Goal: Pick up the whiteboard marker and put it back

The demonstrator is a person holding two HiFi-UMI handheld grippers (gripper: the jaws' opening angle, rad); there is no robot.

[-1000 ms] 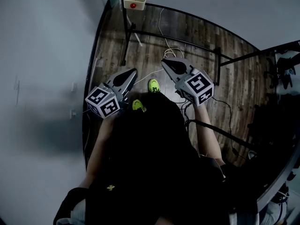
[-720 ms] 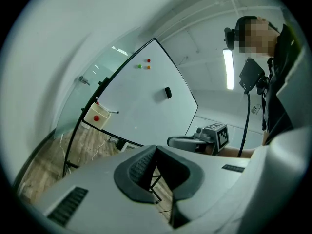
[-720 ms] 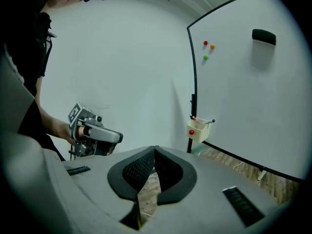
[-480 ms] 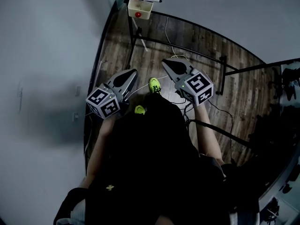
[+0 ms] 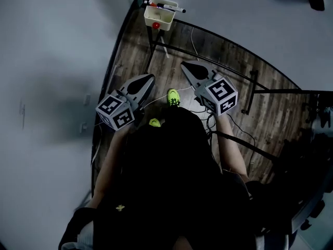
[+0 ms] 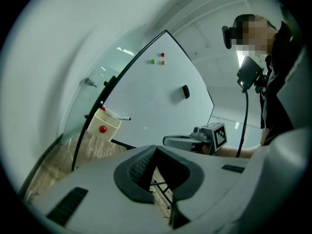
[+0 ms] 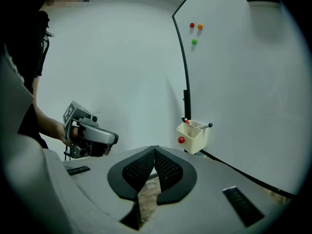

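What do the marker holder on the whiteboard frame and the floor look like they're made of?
Marker holder: probably plastic; cream, smooth, thin moulded walls. Floor: wood or wood-look laminate; brown planks with visible grain and seams, matte.

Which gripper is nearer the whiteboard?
Right. The right gripper sits beside the whiteboard; the left gripper is farther off, with the right one between it and the board.
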